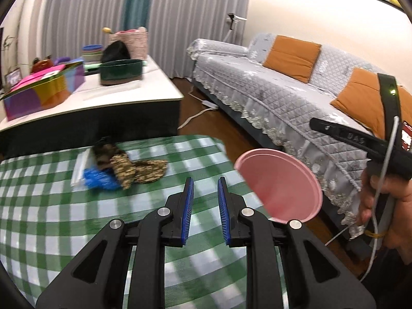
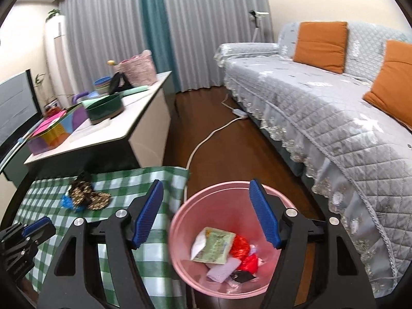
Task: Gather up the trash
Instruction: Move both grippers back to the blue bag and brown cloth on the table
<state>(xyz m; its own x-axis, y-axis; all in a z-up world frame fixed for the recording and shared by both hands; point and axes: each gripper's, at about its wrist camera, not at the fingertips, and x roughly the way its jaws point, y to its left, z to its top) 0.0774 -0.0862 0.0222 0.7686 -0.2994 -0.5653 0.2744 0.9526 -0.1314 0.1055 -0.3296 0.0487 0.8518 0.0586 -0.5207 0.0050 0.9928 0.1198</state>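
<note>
A small heap of trash (image 1: pixel 123 166) lies on the green checked tablecloth (image 1: pixel 51 219): brown patterned wrappers, a crumpled blue wrapper (image 1: pixel 99 179) and a clear plastic piece. My left gripper (image 1: pixel 206 181) hovers over the cloth short of the heap, its blue pads a narrow gap apart with nothing between them. A pink bin (image 2: pixel 180 213) stands on the floor by the table's right edge and holds several pieces, among them a green-white packet (image 2: pixel 213 243) and red wrappers (image 2: pixel 242 249). My right gripper (image 2: pixel 206 184) hangs wide open above the bin, empty.
A sofa (image 2: pixel 322 108) with a grey quilted cover and orange cushions runs along the right. Beyond the table stands a white-topped cabinet (image 2: pixel 123 134) with a colourful box, a green tub and a pink basket. A power strip with a white cable (image 2: pixel 206 139) lies on the wooden floor.
</note>
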